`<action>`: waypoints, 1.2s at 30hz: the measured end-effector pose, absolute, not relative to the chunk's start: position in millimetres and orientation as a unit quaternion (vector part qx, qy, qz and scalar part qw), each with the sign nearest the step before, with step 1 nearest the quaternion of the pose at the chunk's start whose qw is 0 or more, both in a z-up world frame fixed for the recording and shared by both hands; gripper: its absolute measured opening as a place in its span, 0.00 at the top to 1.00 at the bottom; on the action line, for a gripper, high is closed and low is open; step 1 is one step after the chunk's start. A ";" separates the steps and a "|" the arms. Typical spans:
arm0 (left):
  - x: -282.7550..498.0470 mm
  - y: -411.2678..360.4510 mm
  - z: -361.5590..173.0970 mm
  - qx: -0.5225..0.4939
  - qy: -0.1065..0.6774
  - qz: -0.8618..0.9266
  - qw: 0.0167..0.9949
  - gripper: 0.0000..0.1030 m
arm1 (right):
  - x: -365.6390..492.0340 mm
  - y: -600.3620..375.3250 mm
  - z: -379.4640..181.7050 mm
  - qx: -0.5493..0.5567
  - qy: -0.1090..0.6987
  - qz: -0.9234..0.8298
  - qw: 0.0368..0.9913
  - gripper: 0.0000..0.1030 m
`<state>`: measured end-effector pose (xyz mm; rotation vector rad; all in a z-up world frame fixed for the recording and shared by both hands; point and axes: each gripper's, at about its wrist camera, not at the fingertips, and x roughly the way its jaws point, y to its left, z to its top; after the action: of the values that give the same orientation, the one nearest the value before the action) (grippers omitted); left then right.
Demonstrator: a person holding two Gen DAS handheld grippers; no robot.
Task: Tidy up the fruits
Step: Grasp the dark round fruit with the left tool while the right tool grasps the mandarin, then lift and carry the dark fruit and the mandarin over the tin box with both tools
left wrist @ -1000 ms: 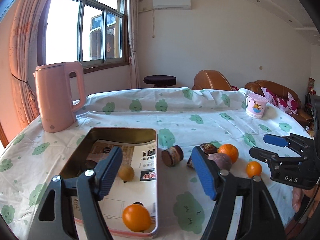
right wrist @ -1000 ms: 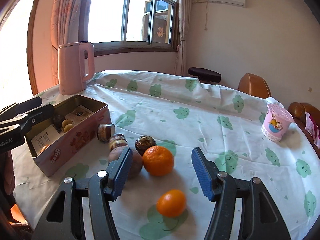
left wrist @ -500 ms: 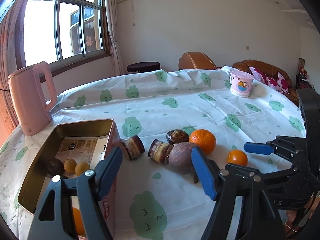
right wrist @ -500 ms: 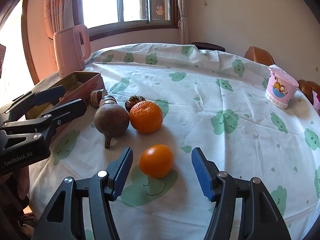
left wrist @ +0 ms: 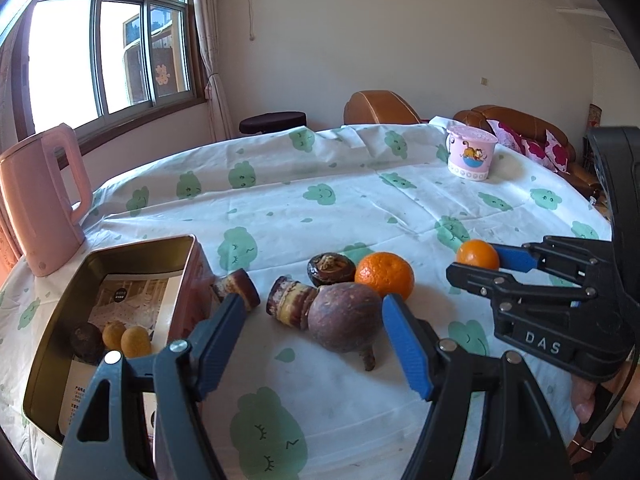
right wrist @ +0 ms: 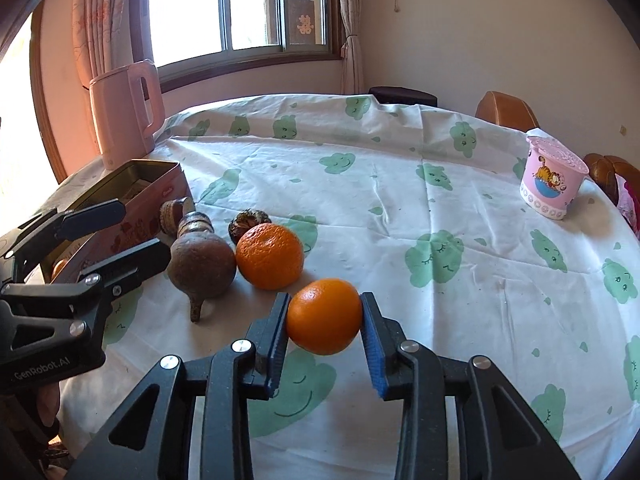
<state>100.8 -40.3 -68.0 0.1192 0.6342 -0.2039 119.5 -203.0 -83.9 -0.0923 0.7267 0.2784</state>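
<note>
Left wrist view
- Left gripper (left wrist: 314,342): jaws apart, gripping nothing; aimed at the purple-brown root (left wrist: 345,317) between the blue pads, pads clear of it.
- Tin box (left wrist: 56,312): at 9 o'clock, lid off, probably the collecting bin; holds 1 dark fruit (left wrist: 87,342) and 2 small yellow-brown fruits (left wrist: 126,338) against its near-left wall.
- Loose cluster: large orange (left wrist: 385,275) touching the root at 1 o'clock; dark round fruit (left wrist: 330,268) behind; 2 banded brown pieces (left wrist: 289,301) toward the tin at 10 o'clock.
- Right gripper (left wrist: 478,262): at 3 o'clock, pads closed onto the small orange (left wrist: 477,254).
- Bystanders: pink kettle (left wrist: 40,200) at 10 o'clock, pink cup (left wrist: 471,153) at 1 o'clock, both well apart from the fruit.

Right wrist view
- Right gripper (right wrist: 324,318): jaws have just been closing; both pads now pressed on the small orange (right wrist: 323,315) across its widest part, likely for a steady lift.
- Small orange: resting on the tablecloth (right wrist: 400,200), near the cluster at 11 o'clock.
- Large orange (right wrist: 269,256): touching the root (right wrist: 202,266).
- Left gripper (right wrist: 116,236): at 9 o'clock, open, beside the root.
- Tin box (right wrist: 132,200): at 10 o'clock, the probable destination.
</note>
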 end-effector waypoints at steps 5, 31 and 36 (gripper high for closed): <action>110.0 -55.3 -74.5 0.074 0.330 -0.112 0.934 0.36 | 130.1 -207.2 -76.4 -0.043 0.342 0.107 0.933 0.65; 113.9 -47.3 -73.2 0.043 0.323 -0.105 0.939 0.50 | 127.6 -196.7 -73.3 -0.044 0.308 0.134 0.941 0.65; 110.5 -45.6 -70.1 0.041 0.310 -0.100 0.944 0.50 | 124.8 -197.1 -71.3 -0.043 0.302 0.138 0.942 0.65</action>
<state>110.5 -45.7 -70.1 0.0838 0.6325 -0.2030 124.8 -197.1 -71.3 -0.0876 0.6151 0.2822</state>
